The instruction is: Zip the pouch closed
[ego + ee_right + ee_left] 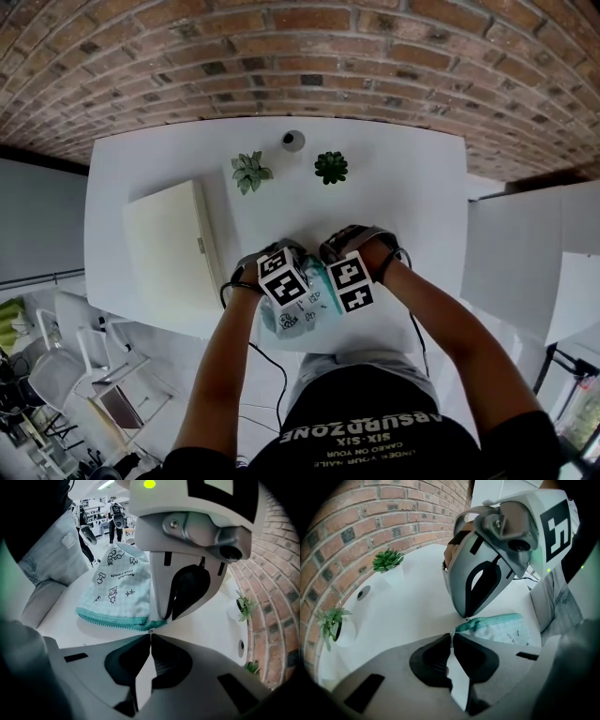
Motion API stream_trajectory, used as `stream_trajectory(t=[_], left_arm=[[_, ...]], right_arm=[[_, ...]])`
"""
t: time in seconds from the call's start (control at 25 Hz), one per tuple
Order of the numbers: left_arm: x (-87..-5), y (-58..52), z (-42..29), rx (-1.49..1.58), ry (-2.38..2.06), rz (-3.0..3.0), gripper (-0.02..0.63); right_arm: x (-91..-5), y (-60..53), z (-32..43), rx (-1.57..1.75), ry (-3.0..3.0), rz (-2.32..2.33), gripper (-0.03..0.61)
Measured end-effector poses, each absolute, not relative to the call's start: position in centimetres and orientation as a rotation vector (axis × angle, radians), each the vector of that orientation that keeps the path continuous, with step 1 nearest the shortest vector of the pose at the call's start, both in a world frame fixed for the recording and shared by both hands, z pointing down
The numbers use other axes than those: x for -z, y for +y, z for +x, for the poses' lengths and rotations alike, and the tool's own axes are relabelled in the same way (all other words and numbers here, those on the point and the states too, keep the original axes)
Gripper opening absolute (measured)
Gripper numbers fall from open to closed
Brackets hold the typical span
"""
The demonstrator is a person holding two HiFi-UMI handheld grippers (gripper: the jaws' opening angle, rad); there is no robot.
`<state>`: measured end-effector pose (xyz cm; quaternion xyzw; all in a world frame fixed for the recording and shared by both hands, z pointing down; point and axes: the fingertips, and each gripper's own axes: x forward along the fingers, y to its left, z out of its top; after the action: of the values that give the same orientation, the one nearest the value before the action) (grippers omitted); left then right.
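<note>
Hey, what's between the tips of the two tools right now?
Only the teal zipper end of the pouch: the left tool and the right tool pinch it from opposite sides, nearly tip to tip. Both gripper views show it.

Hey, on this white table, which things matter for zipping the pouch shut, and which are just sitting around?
For the job: pouch, zipper pull, left gripper shut on the pouch's end, right gripper shut on the pull.
Just lying about: pale plant, dark plant, white box, round disc near the wall.
</note>
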<state>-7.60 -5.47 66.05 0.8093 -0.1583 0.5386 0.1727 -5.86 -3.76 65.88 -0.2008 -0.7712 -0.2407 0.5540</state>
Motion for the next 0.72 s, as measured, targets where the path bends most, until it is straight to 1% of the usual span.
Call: stream_trajectory(t=[0.44, 0.72], left_arm=[[-66.23, -5.64, -7.6, -1.535, -0.509, 2.201, 0.026], [-66.14, -5.58, -7.57, -1.513, -0.538, 2.197, 0.026]], right_arm=[[-65.74, -4.14, -5.8, 0.423, -1.905, -0.224, 0.002], [-65.47, -3.25, -5.26, 0.267, -1.96, -0.127, 0.002]])
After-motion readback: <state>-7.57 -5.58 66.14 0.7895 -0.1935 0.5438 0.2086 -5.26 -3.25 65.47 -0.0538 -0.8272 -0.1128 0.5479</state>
